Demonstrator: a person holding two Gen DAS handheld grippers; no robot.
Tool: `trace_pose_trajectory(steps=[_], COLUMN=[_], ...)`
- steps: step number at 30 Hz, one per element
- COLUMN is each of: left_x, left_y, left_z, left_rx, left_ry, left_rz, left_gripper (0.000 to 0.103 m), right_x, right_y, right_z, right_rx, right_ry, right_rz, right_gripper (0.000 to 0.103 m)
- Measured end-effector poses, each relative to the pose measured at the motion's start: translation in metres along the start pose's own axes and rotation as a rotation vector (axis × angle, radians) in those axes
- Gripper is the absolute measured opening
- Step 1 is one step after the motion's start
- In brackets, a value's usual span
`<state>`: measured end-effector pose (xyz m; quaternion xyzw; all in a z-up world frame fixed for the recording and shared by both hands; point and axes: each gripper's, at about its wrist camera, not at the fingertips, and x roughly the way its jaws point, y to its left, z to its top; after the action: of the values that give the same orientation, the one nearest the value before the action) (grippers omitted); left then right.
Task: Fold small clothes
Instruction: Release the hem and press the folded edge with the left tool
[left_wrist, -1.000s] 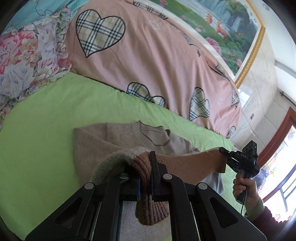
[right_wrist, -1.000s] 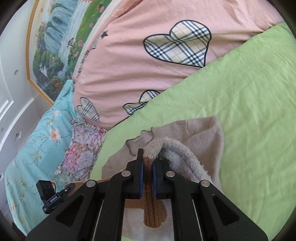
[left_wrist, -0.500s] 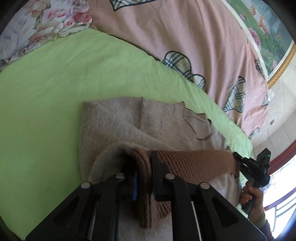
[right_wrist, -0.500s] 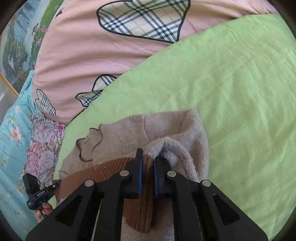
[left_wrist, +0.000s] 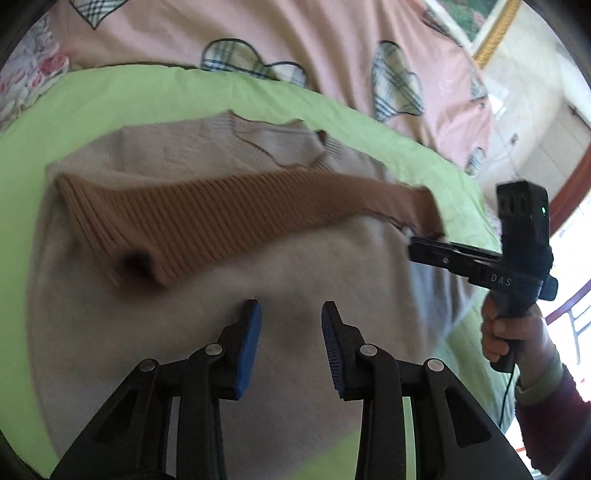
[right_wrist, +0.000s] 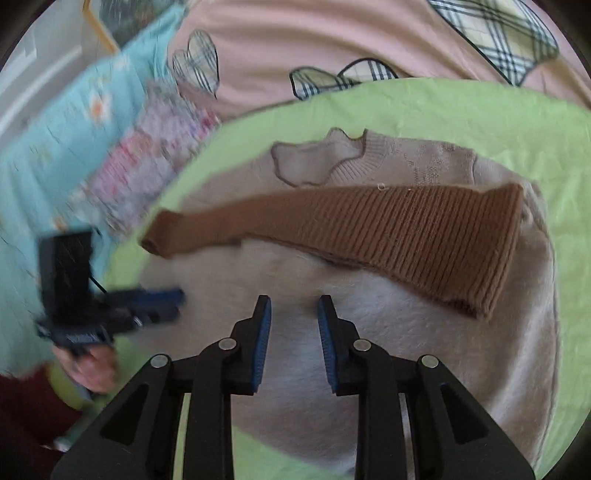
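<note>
A small beige sweater (left_wrist: 229, 317) (right_wrist: 369, 306) lies folded on the green sheet (left_wrist: 110, 96) (right_wrist: 461, 110), its brown ribbed hem band (left_wrist: 221, 214) (right_wrist: 369, 225) laid across it below the collar (left_wrist: 280, 147) (right_wrist: 332, 158). My left gripper (left_wrist: 291, 314) hovers over the pale folded-over part, jaws opening, nothing between the blue pads. My right gripper (right_wrist: 293, 308) also hangs above the sweater, jaws opening and empty. In the left wrist view the right gripper (left_wrist: 476, 258) shows at the band's right end. In the right wrist view the left gripper (right_wrist: 110, 306) shows blurred at the left.
A pink quilt with plaid hearts (left_wrist: 295, 44) (right_wrist: 332, 44) lies behind the sweater. A floral pillow (right_wrist: 147, 158) and a blue floral cover (right_wrist: 55, 129) sit to one side. A person's hand (left_wrist: 513, 332) in a dark red sleeve holds the right gripper.
Both grippers have let go of the brown hem band and drawn back, jaws going from shut to open. The hem now lies flat across the sweater near the collar.
</note>
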<state>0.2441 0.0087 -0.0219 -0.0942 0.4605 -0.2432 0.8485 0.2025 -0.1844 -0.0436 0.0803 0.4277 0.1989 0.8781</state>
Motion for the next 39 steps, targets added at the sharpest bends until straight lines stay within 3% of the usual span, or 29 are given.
trace_pose_trajectory(steps=[4,6,8,11,17,25,29,39], left_x=[0.006,0.003,-0.006,-0.02,-0.045,-0.065,-0.066,-0.059], left_y=[0.046,0.07,0.094,0.106,0.105,0.068,0.05,0.025], left_z=[0.045,0.062,0.076,0.077,0.039,-0.042,-0.075,-0.126], left_rx=[-0.056,-0.127,-0.175,-0.217,-0.217,-0.208,-0.226,-0.258], left_ry=[-0.041,-0.085,-0.149,-0.199,-0.203,-0.183,-0.166,-0.095], left_rz=[0.184,0.25,0.201,0.203,0.188,0.078,0.026,-0.017], left_gripper=[0.033,0.034,0.034,0.034,0.036,0.037,0.042,0.044], right_x=[0.004,-0.003,-0.015,-0.036,-0.057,-0.071,-0.076,-0.073], right_y=[-0.044,-0.074,-0.092,-0.099,-0.074,-0.04,-0.026,-0.001], right_z=[0.024,0.035,0.038,0.037,0.018,-0.03,-0.056,-0.102], right_rx=[0.072,0.175,0.258,0.322,0.295,0.316,0.345,0.382], right_ry=[-0.05,-0.112,-0.179,-0.249,-0.249,-0.231,-0.233,-0.189], right_rz=[-0.186,-0.216,-0.261,-0.24,-0.201,-0.135,-0.1,-0.053], right_gripper=[0.027,0.027,0.028,0.028,0.028,0.035,0.035,0.04])
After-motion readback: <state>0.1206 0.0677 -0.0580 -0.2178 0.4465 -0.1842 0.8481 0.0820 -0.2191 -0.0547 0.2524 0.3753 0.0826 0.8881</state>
